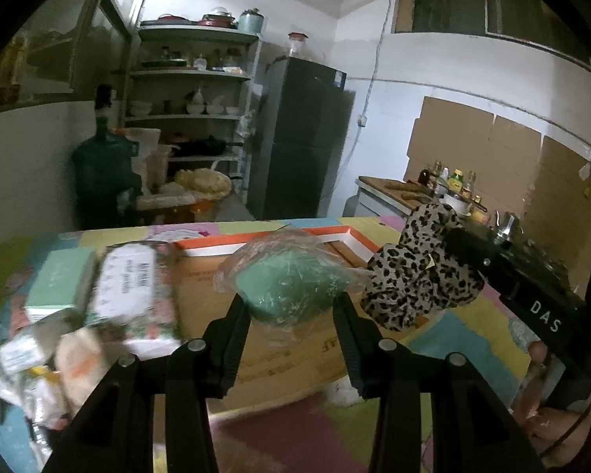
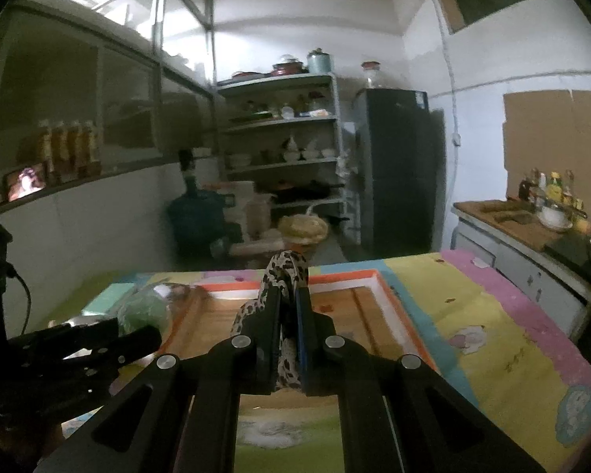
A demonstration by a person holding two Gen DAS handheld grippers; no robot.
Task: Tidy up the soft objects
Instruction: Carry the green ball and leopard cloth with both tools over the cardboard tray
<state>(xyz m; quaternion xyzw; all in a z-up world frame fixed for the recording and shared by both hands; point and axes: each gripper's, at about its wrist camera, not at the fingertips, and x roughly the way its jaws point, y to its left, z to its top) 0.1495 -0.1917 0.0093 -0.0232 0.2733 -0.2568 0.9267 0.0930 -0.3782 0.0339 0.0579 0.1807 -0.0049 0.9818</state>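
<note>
Over the colourful mat [image 1: 453, 339], both clamped loads, the left gripper [image 1: 291, 303]'s green bagged bundle [image 1: 291, 283] and the right gripper [image 2: 287, 299]'s leopard-print cloth [image 1: 417, 276], should travel level toward the cardboard box [image 1: 212, 287] at frame centre.

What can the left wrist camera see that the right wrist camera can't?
Only the left wrist view shows the pile of soft packets at the table's left side, and the whole bunched leopard-print fabric piece from outside.

Only the right wrist view shows the row of amber bottles on the ledge and a small glowing screen.

Both show the green soft item in clear plastic wrap, held in the left gripper, the leopard fabric pinched in the right gripper, the orange-rimmed cardboard box, the dark fridge and the shelves.
</note>
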